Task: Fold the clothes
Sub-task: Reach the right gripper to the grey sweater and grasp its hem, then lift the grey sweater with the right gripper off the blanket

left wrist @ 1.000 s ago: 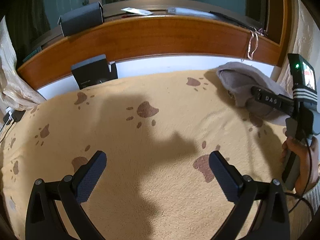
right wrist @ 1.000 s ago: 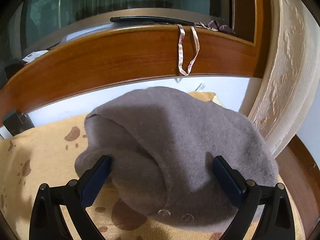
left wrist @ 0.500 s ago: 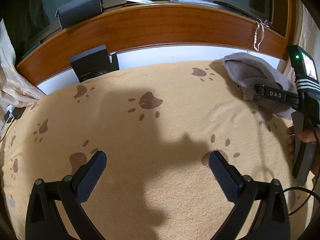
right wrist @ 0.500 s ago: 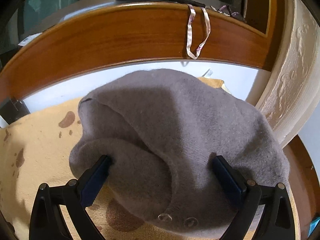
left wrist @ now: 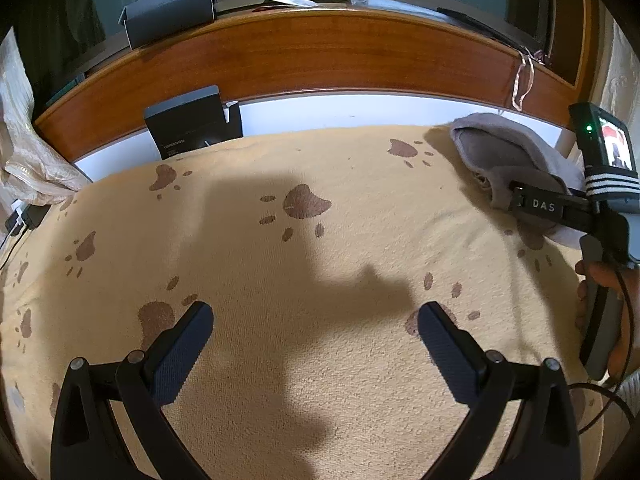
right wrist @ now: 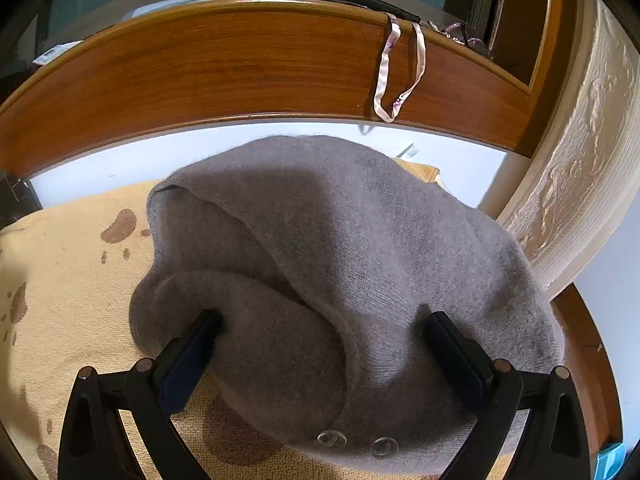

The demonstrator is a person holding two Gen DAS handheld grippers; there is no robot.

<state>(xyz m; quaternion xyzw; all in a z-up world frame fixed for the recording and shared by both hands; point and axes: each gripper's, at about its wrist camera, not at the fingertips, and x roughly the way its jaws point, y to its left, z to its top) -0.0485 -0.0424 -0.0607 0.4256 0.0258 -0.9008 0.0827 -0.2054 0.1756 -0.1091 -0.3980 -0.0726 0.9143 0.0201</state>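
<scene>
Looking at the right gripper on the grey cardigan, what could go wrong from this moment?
The right gripper is open, with its fingers pressed into the bunched grey cardigan; closing here may pinch several layers together, so the garment might lift as a lump. The cardigan lies at the far corner of the paw-print blanket, beside the wall, so a pull might drag the blanket too. The left gripper is open and apart, giving no support.

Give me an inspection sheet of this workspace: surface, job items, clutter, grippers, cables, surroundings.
Surface: tan paw-print blanket, bare in the middle.
Job's things: grey knit cardigan, crumpled, two buttons showing, at the blanket's far right corner.
Clutter: black box behind the blanket; grey box on the ledge.
Grippers: left gripper open over bare blanket; right gripper open, fingers astride the cardigan.
Cables: black cable beside the hand.
Surroundings: wooden ledge, pink ribbon hanging, dark window.
</scene>
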